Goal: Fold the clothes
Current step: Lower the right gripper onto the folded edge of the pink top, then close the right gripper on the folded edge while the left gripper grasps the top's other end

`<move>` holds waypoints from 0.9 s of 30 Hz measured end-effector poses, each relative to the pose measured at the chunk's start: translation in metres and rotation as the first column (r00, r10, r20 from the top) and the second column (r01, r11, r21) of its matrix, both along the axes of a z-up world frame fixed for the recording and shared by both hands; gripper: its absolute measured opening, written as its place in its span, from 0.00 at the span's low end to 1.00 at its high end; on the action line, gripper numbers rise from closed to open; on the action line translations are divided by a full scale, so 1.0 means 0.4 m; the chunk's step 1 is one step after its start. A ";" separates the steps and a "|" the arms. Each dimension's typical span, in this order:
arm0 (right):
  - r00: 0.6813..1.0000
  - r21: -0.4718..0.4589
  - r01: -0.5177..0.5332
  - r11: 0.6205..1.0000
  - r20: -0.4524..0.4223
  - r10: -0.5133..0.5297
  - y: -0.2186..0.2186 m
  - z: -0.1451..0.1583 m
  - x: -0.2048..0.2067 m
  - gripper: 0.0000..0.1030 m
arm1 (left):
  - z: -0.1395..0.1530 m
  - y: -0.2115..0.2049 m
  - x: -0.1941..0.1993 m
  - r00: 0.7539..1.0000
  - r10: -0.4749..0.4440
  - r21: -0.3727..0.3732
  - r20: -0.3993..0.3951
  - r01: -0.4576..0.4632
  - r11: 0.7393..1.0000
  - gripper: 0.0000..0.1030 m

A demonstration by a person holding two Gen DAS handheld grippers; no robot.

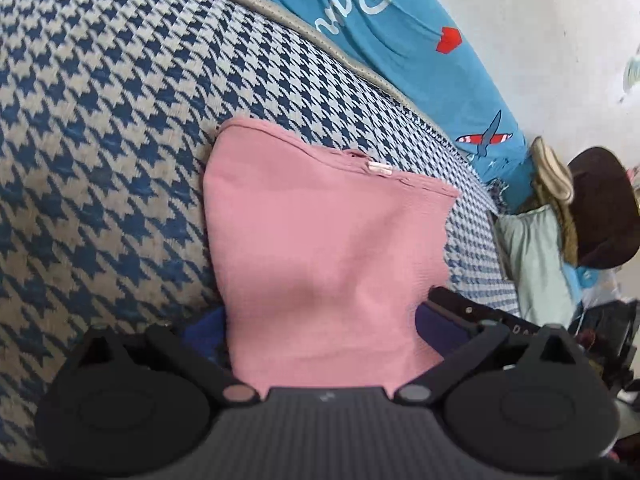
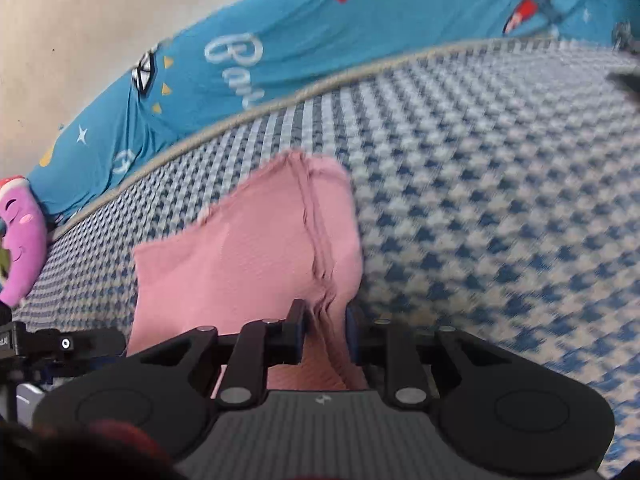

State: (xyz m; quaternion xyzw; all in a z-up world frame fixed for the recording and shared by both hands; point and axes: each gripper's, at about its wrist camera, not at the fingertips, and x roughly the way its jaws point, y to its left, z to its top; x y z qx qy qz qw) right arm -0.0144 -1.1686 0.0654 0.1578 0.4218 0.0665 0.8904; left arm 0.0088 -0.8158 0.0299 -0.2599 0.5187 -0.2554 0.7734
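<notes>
Right claw (image 2: 326, 326) pinches pink garment (image 2: 248, 256); left claw's grip hidden; bedding (image 2: 300, 24) reads, perhaps, "Bab".

Soft, even daylight fills both views, with no glare and only faint shadows. The right wrist view smears with motion blur, worst on the houndstooth cover (image 2: 500, 200) at right. Fisheye curvature bends the edges, and the corners go black.

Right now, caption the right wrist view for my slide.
Right gripper pinches a pink garment over houndstooth bedding.
</notes>
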 end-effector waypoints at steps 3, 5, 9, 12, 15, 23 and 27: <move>0.997 -0.058 -0.007 0.998 0.079 0.012 0.022 0.043 -0.032 0.25 | 0.002 0.003 -0.003 1.000 -0.003 -0.008 0.004 0.003 1.000 1.00; 0.992 -0.065 -0.055 0.996 0.109 0.062 0.048 0.061 -0.057 0.25 | 0.007 0.008 -0.004 1.000 -0.004 -0.009 0.010 0.004 1.000 1.00; 0.972 -0.051 -0.204 0.978 0.113 0.208 0.136 0.062 -0.098 0.25 | 0.026 0.007 -0.004 0.999 -0.018 0.014 0.036 0.018 1.000 1.00; 0.938 -0.080 -0.322 0.944 0.108 0.329 0.218 0.049 -0.126 0.25 | 0.029 0.008 -0.001 0.999 -0.016 0.020 0.040 0.015 1.000 1.00; 0.905 -0.098 -0.409 0.907 0.089 0.417 0.293 0.029 -0.146 0.25 | 0.031 0.013 0.004 0.999 -0.008 0.016 0.040 0.007 1.000 1.00; 0.843 -0.177 -0.514 0.839 0.073 0.532 0.428 -0.024 -0.193 0.31 | 0.036 0.023 0.008 0.999 -0.012 0.015 0.040 0.012 1.000 1.00; 0.822 -0.235 -0.536 0.811 0.075 0.565 0.473 -0.043 -0.215 0.39 | 0.036 0.018 0.013 0.999 -0.019 0.022 0.033 0.019 1.000 1.00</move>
